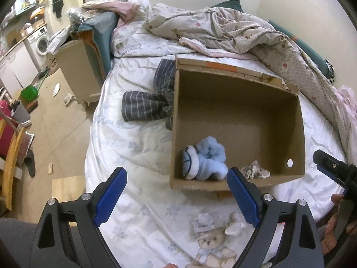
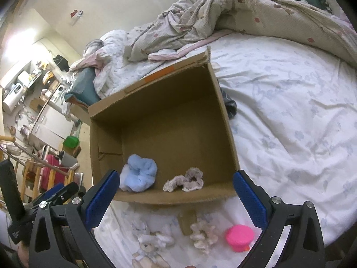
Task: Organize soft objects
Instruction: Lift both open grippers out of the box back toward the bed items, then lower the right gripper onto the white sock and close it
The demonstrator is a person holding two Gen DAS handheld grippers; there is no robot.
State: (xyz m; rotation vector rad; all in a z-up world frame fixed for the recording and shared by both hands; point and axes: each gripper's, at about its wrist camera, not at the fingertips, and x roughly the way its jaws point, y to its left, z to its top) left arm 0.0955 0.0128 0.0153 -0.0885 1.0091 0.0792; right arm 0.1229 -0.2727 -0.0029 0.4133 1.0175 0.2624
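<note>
Right wrist view: cardboard box on the bed contains a blue plush and a beige scrunchie (apart). Both grippers' jaws stand wide, empty.

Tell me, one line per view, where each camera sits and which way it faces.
Left wrist: on the left hand-held gripper, angled down across the bed at the cardboard box; its open blue fingers and the right hand-held gripper show.
Right wrist: on the right hand-held gripper, looking down into the cardboard box; its open fingers and part of the other gripper show.
Shared: the box, blue scrunchie, beige scrunchie.
</note>
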